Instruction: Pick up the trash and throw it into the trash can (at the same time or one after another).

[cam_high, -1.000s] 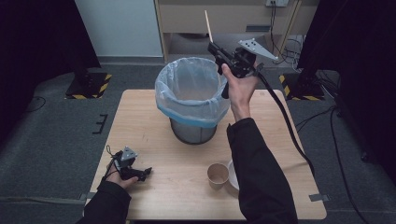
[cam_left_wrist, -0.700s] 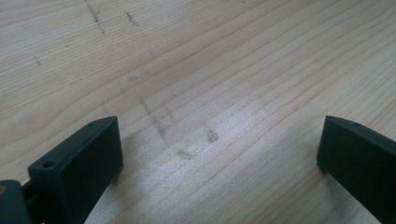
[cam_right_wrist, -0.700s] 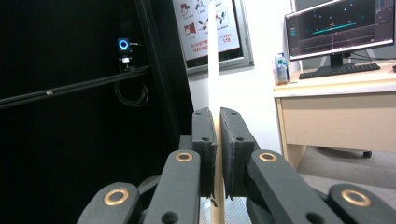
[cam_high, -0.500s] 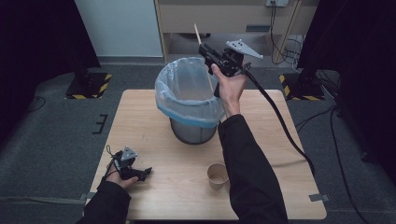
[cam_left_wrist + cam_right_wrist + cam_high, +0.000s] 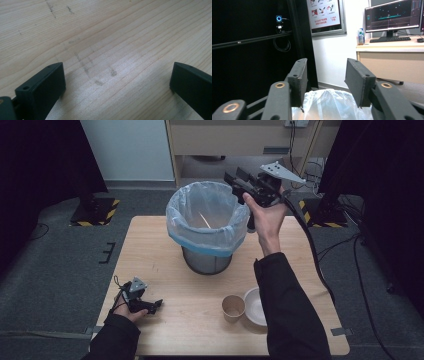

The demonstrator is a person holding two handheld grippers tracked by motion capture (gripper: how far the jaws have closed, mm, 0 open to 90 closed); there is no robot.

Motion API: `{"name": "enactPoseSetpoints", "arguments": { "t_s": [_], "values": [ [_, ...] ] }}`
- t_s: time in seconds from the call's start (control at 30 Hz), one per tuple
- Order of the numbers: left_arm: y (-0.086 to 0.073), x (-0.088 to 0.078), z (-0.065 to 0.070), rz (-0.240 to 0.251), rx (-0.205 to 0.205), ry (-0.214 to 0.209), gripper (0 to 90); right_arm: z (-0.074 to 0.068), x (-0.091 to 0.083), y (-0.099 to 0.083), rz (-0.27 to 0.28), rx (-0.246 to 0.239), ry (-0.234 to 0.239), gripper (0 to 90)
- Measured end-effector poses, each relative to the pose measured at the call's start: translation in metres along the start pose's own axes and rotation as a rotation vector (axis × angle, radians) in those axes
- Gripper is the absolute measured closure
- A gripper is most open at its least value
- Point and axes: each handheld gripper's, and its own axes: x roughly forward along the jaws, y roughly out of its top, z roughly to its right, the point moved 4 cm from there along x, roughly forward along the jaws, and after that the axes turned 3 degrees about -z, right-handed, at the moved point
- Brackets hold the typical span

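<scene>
The right gripper [image 5: 239,181] hung in the upper middle of the high view, just past the right rim of the bin [image 5: 207,227], its jaws parted with nothing between them; they had just been opening. In the right gripper view the same gripper [image 5: 325,82] showed a clear gap between the black pads, with the bin's plastic liner [image 5: 332,105] low in the frame beneath them. The wooden stick [image 5: 204,219] lay inside the bin, leaning pale against the liner's inner wall, so the drop looked done.

The left gripper [image 5: 156,304] rested low at the lower left of the high view, on the table [image 5: 150,250]. Its jaws stood wide apart and empty in the left gripper view [image 5: 117,85], with bare wood grain between them.

The stick seemed thin, light and stiff, likely to snap if bent and to roll off smooth pads; a pinch near its middle, across its width, would probably hold it best. At the lower middle of the high view stood a paper cup [image 5: 233,307] touching a white bowl [image 5: 255,306]. Both looked light and easy to crush, best taken gently at the rim.

The high view gave the stick's resting place and both hands at once. The right gripper view gave instead the far wall, a poster [image 5: 324,15] and a monitor [image 5: 393,15] on a desk.
</scene>
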Motion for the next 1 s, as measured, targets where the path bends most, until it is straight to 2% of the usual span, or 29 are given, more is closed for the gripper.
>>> {"name": "enactPoseSetpoints", "arguments": {
  "t_s": [0.03,0.07,0.13,0.37,0.43,0.47,0.57,0.8,1.0],
  "values": [
    [0.0,0.0,0.0,0.001,0.0,0.0,0.0,0.0,-0.006,0.002,0.0,-0.001,-0.001,50.2],
    [0.0,0.0,0.0,0.001,0.0,0.0,0.0,0.001,-0.02,0.005,0.015,0.018,0.003,49.1],
    [0.0,0.0,0.0,0.001,0.0,0.001,0.0,0.005,-0.031,0.004,0.014,0.016,-0.009,48.1],
    [0.0,0.0,0.0,0.001,-0.001,0.002,0.0,0.027,-0.076,-0.011,0.0,0.024,-0.059,46.1],
    [0.0,0.0,0.0,0.001,-0.002,0.001,0.0,0.029,-0.08,-0.013,-0.006,0.021,-0.062,45.9],
    [0.0,0.0,0.0,-0.001,0.0,0.001,0.0,0.034,-0.092,-0.021,-0.02,0.022,-0.068,45.4],
    [0.0,0.0,0.0,-0.001,0.0,0.002,0.0,0.04,-0.103,-0.032,-0.026,0.027,-0.069,45.2],
    [0.0,0.0,0.0,-0.001,-0.001,0.002,0.0,0.047,-0.122,-0.066,-0.092,0.021,-0.075,45.2],
    [0.0,0.0,0.0,-0.001,-0.001,0.003,0.0,0.051,-0.136,-0.098,-0.126,0.036,-0.063,45.0]
  ]
}}
